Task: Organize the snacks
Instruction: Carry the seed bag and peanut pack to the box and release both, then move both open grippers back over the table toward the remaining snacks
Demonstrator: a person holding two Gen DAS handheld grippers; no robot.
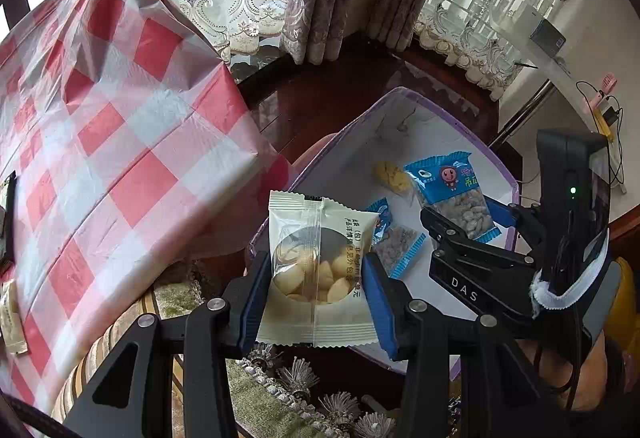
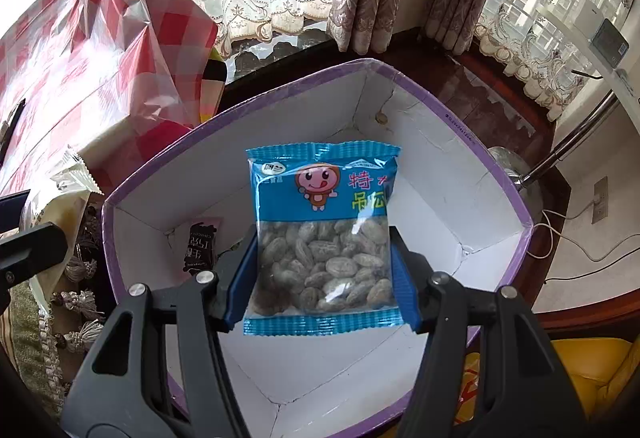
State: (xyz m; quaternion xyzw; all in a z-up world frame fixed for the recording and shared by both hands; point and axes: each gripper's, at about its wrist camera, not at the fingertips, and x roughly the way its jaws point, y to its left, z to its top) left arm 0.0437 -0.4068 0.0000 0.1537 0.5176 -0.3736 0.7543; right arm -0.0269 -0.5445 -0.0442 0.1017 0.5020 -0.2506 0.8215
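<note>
Two snack packets hang over a purple-rimmed white box [image 2: 472,141]: the left gripper [image 1: 318,270] clamps a cream packet of pale sweets [image 1: 320,270] above the box's near rim, while the right gripper [image 2: 322,270] pinches a blue packet of candied fruit [image 2: 324,234] over its middle. Inside the box lie a smaller blue packet [image 1: 396,242], a yellow sweet [image 1: 390,173] and a black packet [image 2: 200,246] by one corner. A red-checked tablecloth [image 1: 100,137] drapes the table beside the box.
</note>
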